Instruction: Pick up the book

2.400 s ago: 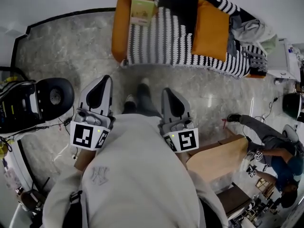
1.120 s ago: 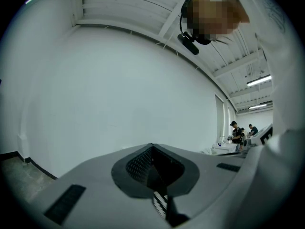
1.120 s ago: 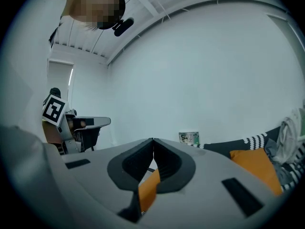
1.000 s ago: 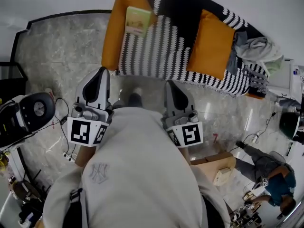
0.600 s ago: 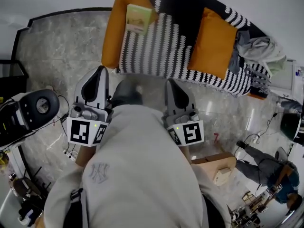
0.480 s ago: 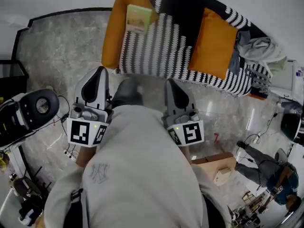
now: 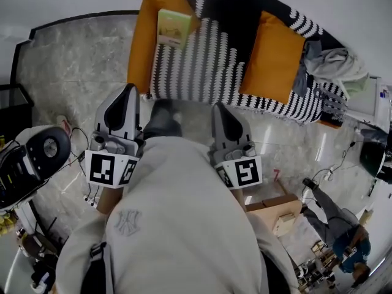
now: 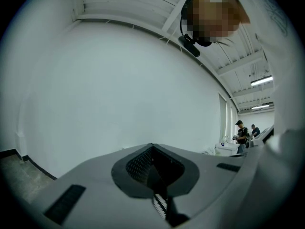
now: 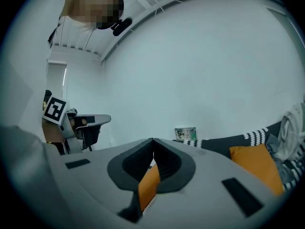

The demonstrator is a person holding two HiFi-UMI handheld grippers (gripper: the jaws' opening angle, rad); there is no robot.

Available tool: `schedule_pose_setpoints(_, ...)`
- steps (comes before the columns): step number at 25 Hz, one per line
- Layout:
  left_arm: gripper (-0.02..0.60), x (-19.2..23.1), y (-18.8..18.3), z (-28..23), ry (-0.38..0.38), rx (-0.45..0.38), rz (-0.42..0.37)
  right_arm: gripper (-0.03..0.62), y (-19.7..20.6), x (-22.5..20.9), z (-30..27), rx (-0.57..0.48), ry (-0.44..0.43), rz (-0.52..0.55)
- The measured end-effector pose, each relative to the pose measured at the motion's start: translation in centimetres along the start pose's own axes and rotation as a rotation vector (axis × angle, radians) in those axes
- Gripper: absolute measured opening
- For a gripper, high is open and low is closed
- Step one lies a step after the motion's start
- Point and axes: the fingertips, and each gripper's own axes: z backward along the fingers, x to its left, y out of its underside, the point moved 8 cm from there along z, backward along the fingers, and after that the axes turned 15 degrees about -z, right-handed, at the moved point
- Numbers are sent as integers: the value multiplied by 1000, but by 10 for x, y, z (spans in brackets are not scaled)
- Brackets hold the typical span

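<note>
Book [image 7: 173, 26] flat on sofa [image 7: 208, 54], on orange end cushion [image 7: 141, 51]; left gripper [image 7: 129, 90], right gripper [image 7: 218, 108] both closed, empty.

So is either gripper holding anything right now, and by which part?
Nothing is held. The left gripper and the right gripper are both shut with nothing between the jaws; the book lies on the sofa, ahead of them.

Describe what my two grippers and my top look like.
The left gripper and the right gripper both have smooth grey shells that taper to a point. Each has a black teardrop-shaped inset on top and textured black pads inside. Each carries a white cube printed with black square markers, the left cube and the right cube. You wear a pale grey sweatshirt with an embroidered logo.
</note>
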Motion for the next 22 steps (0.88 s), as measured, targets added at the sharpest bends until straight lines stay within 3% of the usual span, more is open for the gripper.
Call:
schedule_pose_setpoints(13, 9, 64, 0, -89, 4, 7, 16, 17, -37, -22, -97, -13, 12, -6)
schedule_pose_setpoints(22, 9, 94, 4, -135, 56, -8, 31, 17, -50, -30, -135, -33, 75, -5)
